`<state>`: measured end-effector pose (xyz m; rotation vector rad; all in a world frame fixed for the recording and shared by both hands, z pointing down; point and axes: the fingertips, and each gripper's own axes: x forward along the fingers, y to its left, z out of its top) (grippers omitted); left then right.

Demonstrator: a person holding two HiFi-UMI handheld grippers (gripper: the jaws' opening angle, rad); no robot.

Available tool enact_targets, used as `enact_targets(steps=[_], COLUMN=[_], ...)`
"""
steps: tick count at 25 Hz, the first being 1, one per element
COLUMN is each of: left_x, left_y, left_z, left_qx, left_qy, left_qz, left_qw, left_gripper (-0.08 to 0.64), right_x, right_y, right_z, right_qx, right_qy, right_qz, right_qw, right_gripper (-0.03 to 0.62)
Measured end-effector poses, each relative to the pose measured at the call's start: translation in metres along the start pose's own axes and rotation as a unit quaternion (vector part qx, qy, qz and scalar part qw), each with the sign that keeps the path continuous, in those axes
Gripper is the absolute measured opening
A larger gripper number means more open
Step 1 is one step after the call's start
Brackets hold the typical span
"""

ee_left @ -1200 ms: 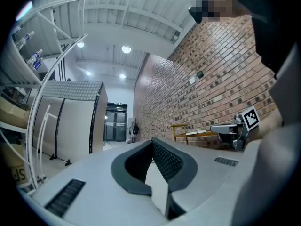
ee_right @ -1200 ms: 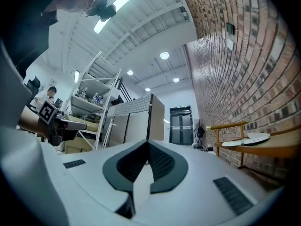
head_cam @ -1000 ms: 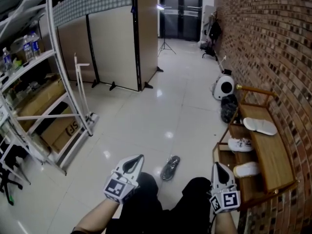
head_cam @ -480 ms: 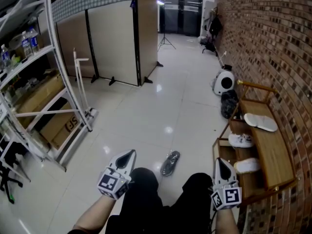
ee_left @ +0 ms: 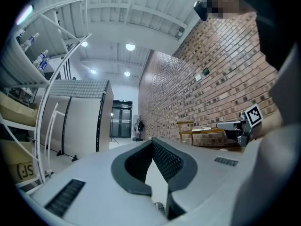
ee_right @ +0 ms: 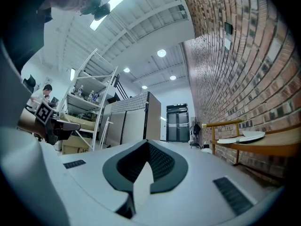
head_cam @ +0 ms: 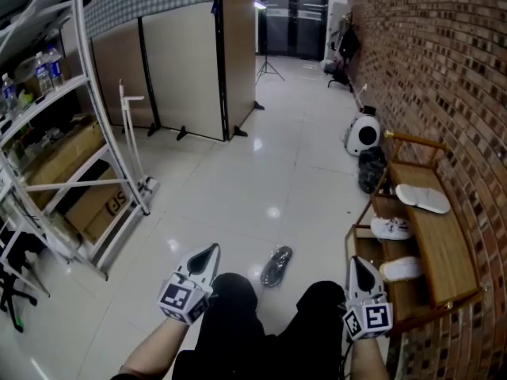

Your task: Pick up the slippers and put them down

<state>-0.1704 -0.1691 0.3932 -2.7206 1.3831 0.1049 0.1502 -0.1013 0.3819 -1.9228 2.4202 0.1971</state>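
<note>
Head view: left hand-held gripper (head_cam: 211,252) has drifted slightly left over the last second; right hand-held gripper (head_cam: 355,264) unmoved. Both closed, empty. White slipper (head_cam: 422,199) lies on the worktop (head_cam: 444,252), grey slipper (head_cam: 276,265) on the floor (head_cam: 238,188) left of it. Neither slipper is near a grasp.

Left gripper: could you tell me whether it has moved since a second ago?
Yes, the left gripper has shifted leftward, away from the dark slipper.

At right, a white slipper (head_cam: 422,199), a brown wooden bench (head_cam: 440,248) and a red-brown brick wall (head_cam: 444,62). At lower centre, a dark grey slipper (head_cam: 276,265) on glossy white floor (head_cam: 261,180). The left tongs (head_cam: 211,248) and right tongs (head_cam: 354,260) are white with black-and-white square markers.
</note>
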Motion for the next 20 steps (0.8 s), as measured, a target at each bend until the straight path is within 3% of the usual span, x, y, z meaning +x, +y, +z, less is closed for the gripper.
enact_targets(steps=[20], left_x=[-0.0007], left_y=[0.0003], left_z=[-0.0042], left_qx=[-0.006], left_qy=[0.006], left_qz=[0.004], left_qw=[1.0000], left_gripper=[0.000], right_x=[0.0005], right_y=[-0.0010], right_z=[-0.0012], right_qx=[-0.003], right_qy=[0.002], right_qz=[-0.004], right_qw=[1.000], right_gripper=[0.009])
